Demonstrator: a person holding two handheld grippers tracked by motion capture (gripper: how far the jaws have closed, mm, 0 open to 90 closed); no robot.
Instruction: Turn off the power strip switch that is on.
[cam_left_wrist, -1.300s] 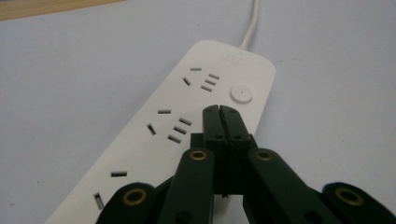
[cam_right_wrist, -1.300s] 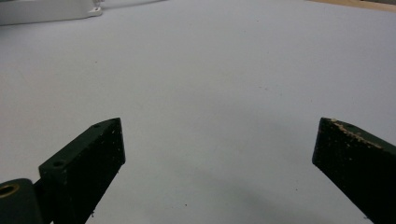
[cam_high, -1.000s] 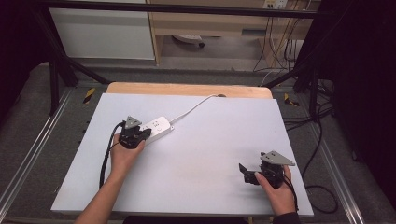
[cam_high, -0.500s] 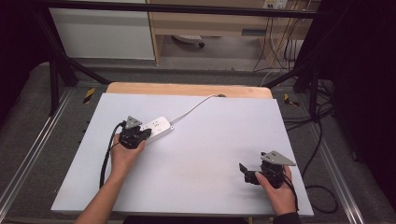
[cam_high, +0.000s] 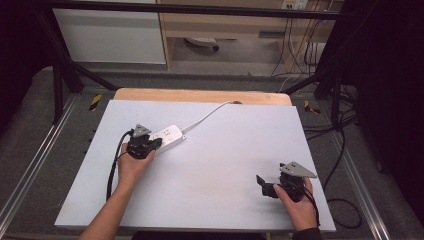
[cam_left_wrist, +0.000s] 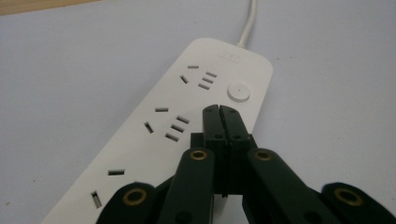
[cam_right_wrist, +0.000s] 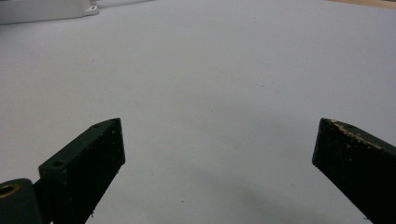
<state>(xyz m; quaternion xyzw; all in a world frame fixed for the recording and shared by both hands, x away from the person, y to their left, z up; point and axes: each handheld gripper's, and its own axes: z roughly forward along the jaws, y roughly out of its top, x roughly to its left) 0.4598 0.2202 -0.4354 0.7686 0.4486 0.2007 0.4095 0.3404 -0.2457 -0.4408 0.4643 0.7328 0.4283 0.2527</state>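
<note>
Strip position: white power strip (cam_high: 165, 138) on the white table (cam_high: 220, 200), left of centre, directly under the left gripper (cam_high: 145, 145).
Bearing from jaws: round button (cam_left_wrist: 238, 91) at about 12 o'clock from the tips (left gripper view), just beyond them.
Long axis: running 7 to 1 o'clock there, cord (cam_high: 207, 116) leaving the far end.
Left jaws: pressed together, nothing between, over the strip's top face.
Right gripper (cam_high: 266, 186): jaws wide apart, well away at 4 o'clock.
Nearer hand: left.
Look: glossy, three socket groups showing, none occupied.
</note>
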